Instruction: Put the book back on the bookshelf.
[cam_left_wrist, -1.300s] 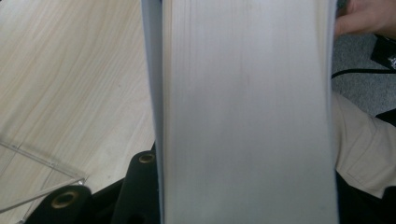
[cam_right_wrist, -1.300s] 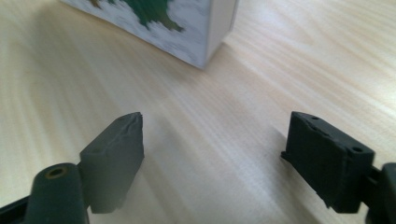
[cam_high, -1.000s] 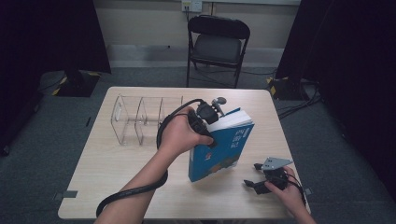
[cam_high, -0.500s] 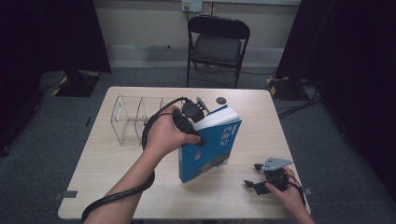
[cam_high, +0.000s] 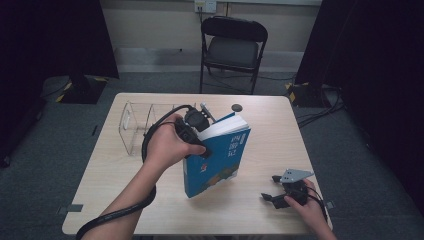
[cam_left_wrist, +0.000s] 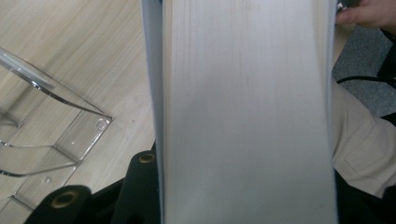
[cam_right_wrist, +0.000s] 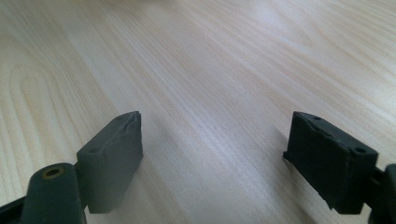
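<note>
the blue paperback book (cam_high: 216, 157) carried white characters on its cover, too small to read, above a coloured picture. it stood tilted on the table (cam_high: 260, 125), its lower corner on the wood near the middle, its long axis rising up and away toward the far right, its white page edges (cam_left_wrist: 247, 112) facing up and toward the left tongs. the left tongs (cam_high: 196, 134) were clamped on the book's upper end, one jaw on each side of the page block. just beside it on the left sat a clear acrylic rack (cam_high: 136, 125). the right tongs (cam_high: 274, 189) rested on the table near its front right corner, well apart from the book, jaws spread wide over bare wood.
</note>
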